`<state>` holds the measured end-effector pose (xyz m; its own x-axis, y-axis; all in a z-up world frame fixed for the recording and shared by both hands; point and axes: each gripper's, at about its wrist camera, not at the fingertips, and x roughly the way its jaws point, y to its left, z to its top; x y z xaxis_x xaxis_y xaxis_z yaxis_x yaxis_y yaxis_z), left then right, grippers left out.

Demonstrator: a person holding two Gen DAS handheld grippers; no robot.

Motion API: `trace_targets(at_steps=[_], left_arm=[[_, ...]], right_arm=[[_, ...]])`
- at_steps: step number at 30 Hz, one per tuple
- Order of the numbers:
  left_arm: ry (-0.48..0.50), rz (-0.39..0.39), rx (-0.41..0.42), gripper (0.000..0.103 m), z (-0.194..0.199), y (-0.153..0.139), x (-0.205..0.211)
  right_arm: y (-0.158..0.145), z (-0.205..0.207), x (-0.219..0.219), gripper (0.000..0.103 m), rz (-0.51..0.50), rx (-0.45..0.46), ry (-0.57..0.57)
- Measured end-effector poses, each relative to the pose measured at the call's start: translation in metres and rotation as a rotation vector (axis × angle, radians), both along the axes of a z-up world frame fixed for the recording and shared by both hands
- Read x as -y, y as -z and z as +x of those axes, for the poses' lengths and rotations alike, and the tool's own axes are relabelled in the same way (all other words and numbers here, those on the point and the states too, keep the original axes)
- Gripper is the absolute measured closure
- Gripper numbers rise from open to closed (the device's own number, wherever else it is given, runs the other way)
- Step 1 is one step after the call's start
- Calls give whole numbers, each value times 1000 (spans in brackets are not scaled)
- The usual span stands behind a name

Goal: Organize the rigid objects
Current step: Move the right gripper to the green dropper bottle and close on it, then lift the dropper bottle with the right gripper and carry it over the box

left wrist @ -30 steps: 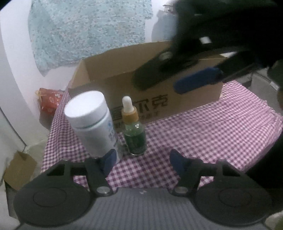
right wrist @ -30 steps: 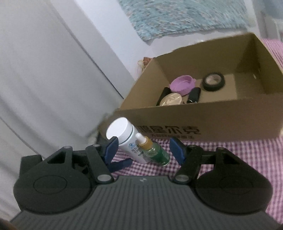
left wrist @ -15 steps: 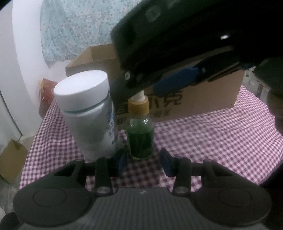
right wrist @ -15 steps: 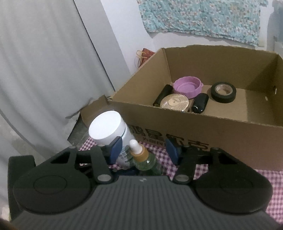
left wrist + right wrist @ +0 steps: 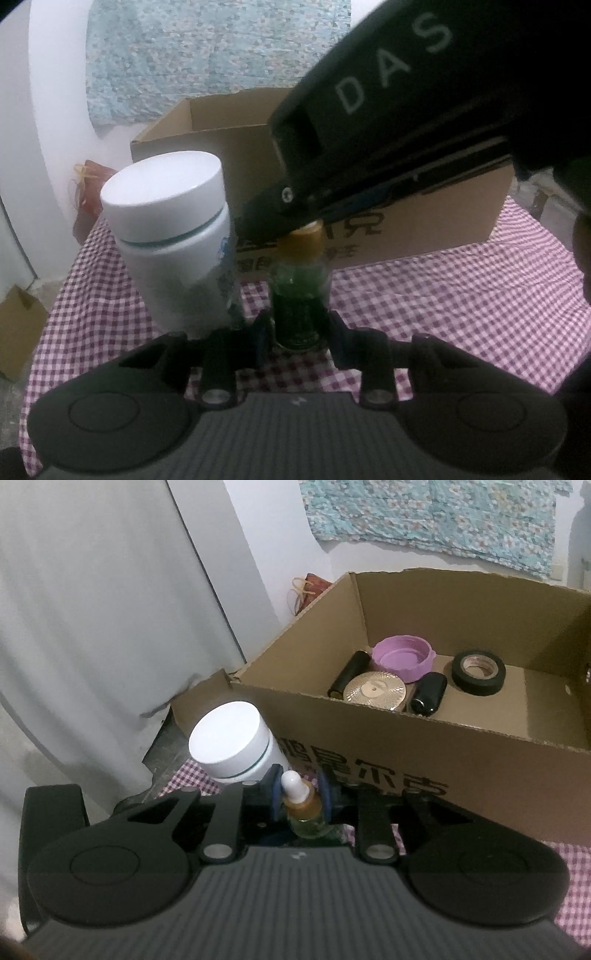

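A green dropper bottle (image 5: 298, 291) with an amber collar and white bulb stands on the purple checked cloth (image 5: 461, 291), beside a white jar (image 5: 173, 243). My left gripper (image 5: 297, 325) has its fingers closed on the bottle's base. My right gripper (image 5: 300, 794) comes from above and grips the bottle's collar (image 5: 301, 805); its black body fills the upper right of the left wrist view. The white jar (image 5: 236, 744) also shows in the right wrist view.
An open cardboard box (image 5: 461, 734) stands behind the bottles; it holds a purple lid (image 5: 402, 659), a gold disc (image 5: 375, 692), two black cylinders (image 5: 428, 694) and a black tape roll (image 5: 478, 674). A grey curtain (image 5: 92, 627) hangs at left.
Both grippers moved in on the dropper bottle and narrowed from open to closed on it, the left at its base, the right at its collar.
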<state>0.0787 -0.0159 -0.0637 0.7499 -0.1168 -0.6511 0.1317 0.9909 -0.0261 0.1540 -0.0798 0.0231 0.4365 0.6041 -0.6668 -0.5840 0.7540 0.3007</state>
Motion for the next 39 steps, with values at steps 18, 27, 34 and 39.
trace_targets(at_steps=[18,27,34,39], left_arm=[[65,7,168,70,-3,-108,28],[49,-58,41,70,83,-123,32],[9,-128,-100,70,144,-90,39],[12,-126,-177,70,167,-73,46]], right_arm=[[-109,-25,49,84,121,203,20],[-133,52,66,84,147,168,30],[-96,114,74,84,117,65,63],[-67,143,86,84,148,-10,84]])
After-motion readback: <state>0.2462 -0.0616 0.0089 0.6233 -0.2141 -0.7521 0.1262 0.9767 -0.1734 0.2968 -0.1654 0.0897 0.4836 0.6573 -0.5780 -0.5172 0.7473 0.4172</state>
